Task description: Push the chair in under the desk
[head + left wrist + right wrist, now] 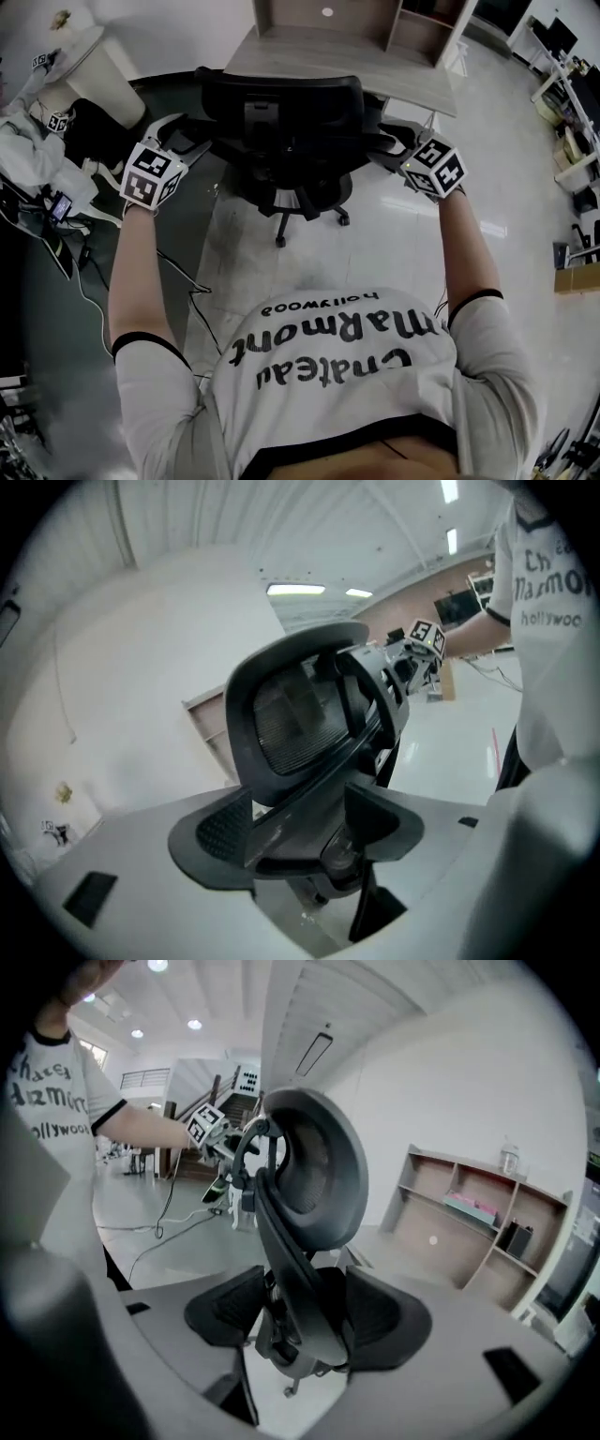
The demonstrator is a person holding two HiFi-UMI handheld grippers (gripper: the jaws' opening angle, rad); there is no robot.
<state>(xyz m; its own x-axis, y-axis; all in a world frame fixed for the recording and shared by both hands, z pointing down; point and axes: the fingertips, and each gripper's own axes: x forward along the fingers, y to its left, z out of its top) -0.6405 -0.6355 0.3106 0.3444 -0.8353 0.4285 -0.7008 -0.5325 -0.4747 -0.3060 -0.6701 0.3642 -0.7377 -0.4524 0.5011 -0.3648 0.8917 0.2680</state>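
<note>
The black office chair [281, 122] stands with its back toward me, its seat partly under the wooden desk [337, 58]. My left gripper [178, 131] is at the left edge of the chair back. In the left gripper view the back's frame [309, 761] fills the gap of the left gripper [300, 827], and both pads seem to press on it. My right gripper [394, 145] is at the right edge. In the right gripper view the back's rim [305, 1279] passes between the jaws of the right gripper [300, 1321], which stand wide with a gap beside the left pad.
A shelf unit [412, 23] sits on the desk's far side. Cables [178, 272] trail over the floor by my left leg. A white round bin [94, 75] and a heap of white cloth [33, 155] lie at the left. Boxes and furniture [572, 141] line the right wall.
</note>
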